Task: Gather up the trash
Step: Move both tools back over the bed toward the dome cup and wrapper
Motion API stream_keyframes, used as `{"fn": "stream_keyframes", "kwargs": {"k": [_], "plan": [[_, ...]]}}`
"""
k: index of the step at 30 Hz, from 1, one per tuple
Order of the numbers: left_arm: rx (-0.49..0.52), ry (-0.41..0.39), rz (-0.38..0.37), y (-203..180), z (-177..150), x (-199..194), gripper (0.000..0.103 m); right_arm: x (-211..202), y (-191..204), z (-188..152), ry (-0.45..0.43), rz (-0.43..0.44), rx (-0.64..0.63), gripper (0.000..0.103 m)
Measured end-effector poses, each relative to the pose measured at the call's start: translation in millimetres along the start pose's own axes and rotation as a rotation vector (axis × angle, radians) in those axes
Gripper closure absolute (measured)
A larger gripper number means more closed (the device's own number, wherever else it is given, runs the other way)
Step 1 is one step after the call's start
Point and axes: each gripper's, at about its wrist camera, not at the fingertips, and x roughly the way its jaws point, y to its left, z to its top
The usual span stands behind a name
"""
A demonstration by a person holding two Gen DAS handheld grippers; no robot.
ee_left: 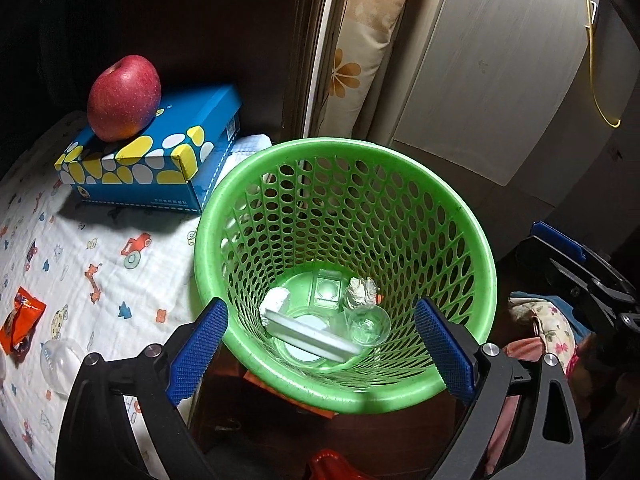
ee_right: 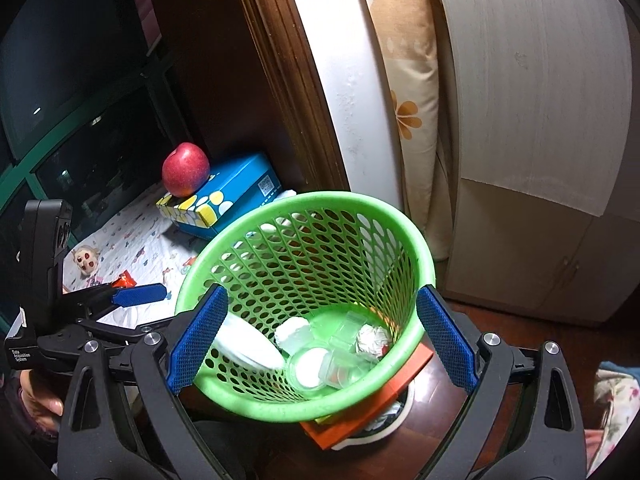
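Note:
A green perforated basket [ee_left: 486,264] [ee_right: 426,264] stands beside the bed. Inside lie a crumpled paper ball [ee_left: 361,292] [ee_right: 372,340], a white wad [ee_left: 276,300] [ee_right: 292,328], a clear cup [ee_left: 368,324], a round lid [ee_right: 310,364] and a flat white piece [ee_left: 312,338] [ee_right: 248,342]. My left gripper [ee_left: 320,350] is open and empty above the basket's near rim. My right gripper [ee_right: 322,342] is open and empty, also over the basket. An orange snack wrapper [ee_left: 20,324] [ee_right: 125,279] and a clear cup [ee_left: 60,362] lie on the bed sheet.
A red apple [ee_left: 124,98] [ee_right: 185,169] sits on a blue tissue box [ee_left: 160,160] [ee_right: 236,196] on the patterned sheet [ee_left: 100,248]. A small doll [ee_right: 86,260] lies on the sheet. A white cabinet [ee_left: 500,80] and a wooden door frame [ee_right: 276,80] stand behind. An orange box [ee_right: 380,408] lies under the basket.

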Motion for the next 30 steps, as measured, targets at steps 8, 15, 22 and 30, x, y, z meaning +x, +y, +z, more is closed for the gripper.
{"fn": "stream_keyframes", "kwargs": {"k": [8, 15, 22, 30], "plan": [[-0.066, -0.024, 0.042, 34.4, -17.2, -23.2, 0.012, 0.2, 16.2, -4.1, 0.004, 0.040, -0.021, 0.009], [-0.130, -0.050, 0.130, 83.1, -36.5, -53.1, 0.012, 9.2, 50.7, -6.8, 0.021, 0.090, -0.079, 0.009], [-0.232, -0.076, 0.221, 145.8, -56.3, -82.2, 0.012, 24.5, 88.6, -10.0, 0.054, 0.146, -0.131, 0.009], [-0.327, -0.096, 0.315, 208.4, -82.4, -114.2, 0.012, 49.2, 141.0, -19.5, 0.106, 0.212, -0.205, 0.009]]}}
